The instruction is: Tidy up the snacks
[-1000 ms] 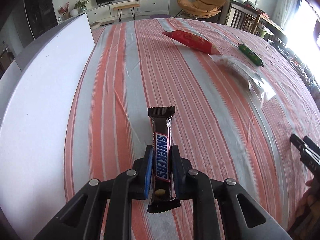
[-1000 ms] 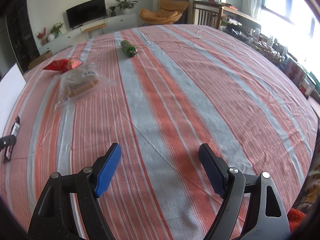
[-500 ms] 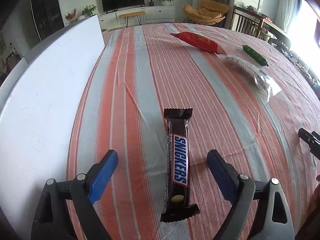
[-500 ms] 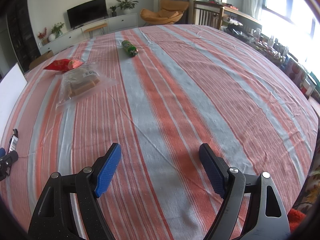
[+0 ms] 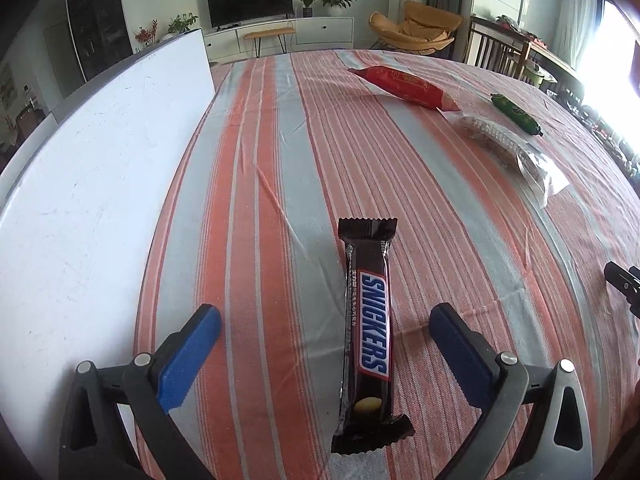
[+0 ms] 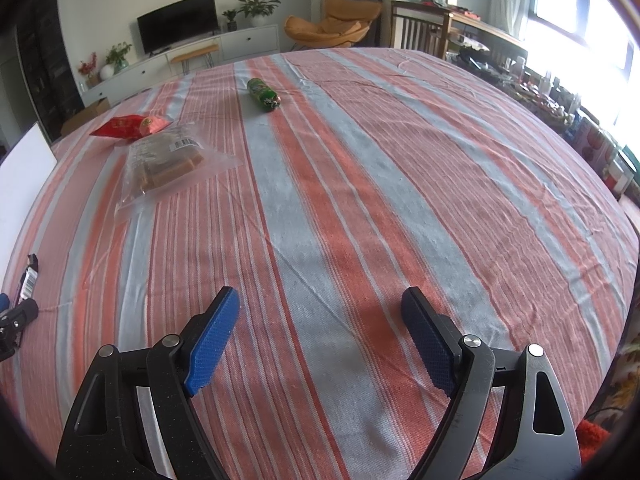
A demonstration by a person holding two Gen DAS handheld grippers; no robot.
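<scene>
A: The dark brown Snickers bar in its glossy wrapper (image 5: 366, 336) lies flat on the red-and-grey striped cloth of the surface (image 5: 440, 208), lengthwise between the fingers of the left gripper (image 5: 326, 330). The jaws are opening, wide now, and neither blue pad touches the wrapper.

B: So it's down. What worries you?

A: The bar's near end sits low between the black arms. If the left gripper pulls away at a slant, one finger could clip the crimped tail and spin the bar out of line beside the white board (image 5: 92, 200).

B: And the right gripper (image 6: 320, 336)?

A: Its jaws are opening a little too, wide, with nothing but cloth between them. The other snacks are well apart: the long red foil packet (image 5: 404, 87), the clear plastic bag of brown biscuits (image 6: 168, 160) and the small green wrapped roll (image 6: 263, 94).

B: The risks there?

A: The red packet's end touches the clear bag, so lifting one could drag the other. The bag is slippery and floppy; a pinch on its edge might slide off. The green roll may well roll away if nudged.
</scene>
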